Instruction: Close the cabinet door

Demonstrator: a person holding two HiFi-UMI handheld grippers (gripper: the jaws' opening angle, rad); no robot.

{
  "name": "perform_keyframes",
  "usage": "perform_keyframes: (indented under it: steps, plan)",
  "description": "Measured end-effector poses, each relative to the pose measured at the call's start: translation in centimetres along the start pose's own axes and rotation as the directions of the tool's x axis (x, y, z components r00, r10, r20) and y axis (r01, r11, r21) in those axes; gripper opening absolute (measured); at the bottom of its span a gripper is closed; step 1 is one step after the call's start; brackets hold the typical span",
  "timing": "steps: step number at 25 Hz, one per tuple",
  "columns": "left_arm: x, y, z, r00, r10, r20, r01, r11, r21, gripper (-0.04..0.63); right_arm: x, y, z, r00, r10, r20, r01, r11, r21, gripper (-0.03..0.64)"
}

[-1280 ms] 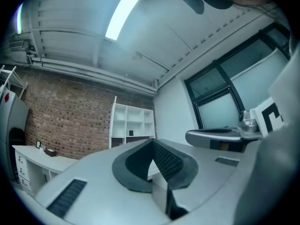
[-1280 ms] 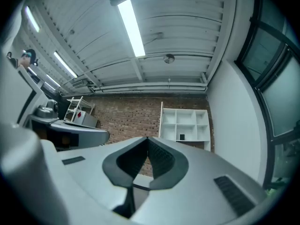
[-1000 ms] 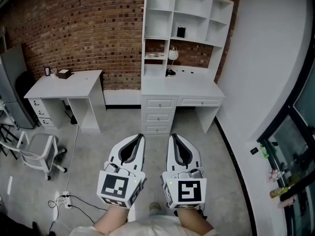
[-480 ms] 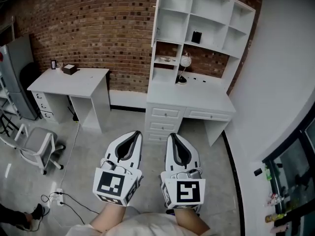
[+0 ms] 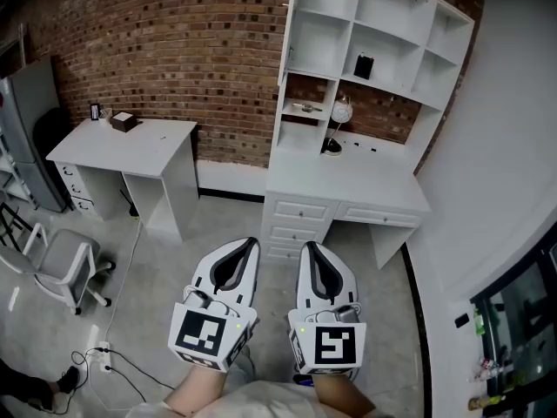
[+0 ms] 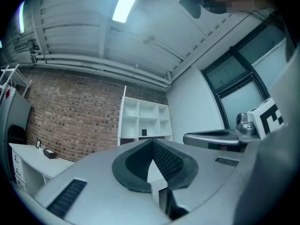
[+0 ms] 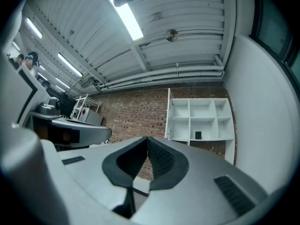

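The left claw [image 5: 249, 241] and the right claw [image 5: 309, 246] are both squeezed shut with nothing in them, side by side and far from the white cabinet [image 5: 324, 37], which stands on a counter [image 5: 348, 181] by the brick wall [image 5: 174, 42], with a small dark thing [image 5: 365, 65] in one open box.

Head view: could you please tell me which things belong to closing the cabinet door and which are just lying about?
For the job: white shelf unit (its door hard to make out); left gripper and right gripper, both shut and empty.
Lying about: small white desk, office chair, globe lamp, floor cables.
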State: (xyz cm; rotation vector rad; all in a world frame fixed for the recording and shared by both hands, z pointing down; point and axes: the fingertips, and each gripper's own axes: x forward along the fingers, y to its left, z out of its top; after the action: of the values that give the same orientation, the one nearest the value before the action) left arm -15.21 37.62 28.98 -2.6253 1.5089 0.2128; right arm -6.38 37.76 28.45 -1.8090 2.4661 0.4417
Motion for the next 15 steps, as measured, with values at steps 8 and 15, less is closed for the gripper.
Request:
perform_keyframes:
  steps: [8, 15]
  plan:
    - [8.6, 5.9, -0.1, 0.999, -0.036, 0.019, 0.036, 0.999, 0.023, 0.008, 10.0, -1.9, -1.6, 0.999, -0.031, 0.018, 0.031, 1.0, 0.0, 0.018]
    - [14.2, 10.1, -1.3, 0.996, -0.089, 0.017, 0.088, 0.995, 0.051, 0.006, 16.0, -2.9, -2.9, 0.996, -0.092, 0.021, 0.092, 0.996, -0.01, 0.018]
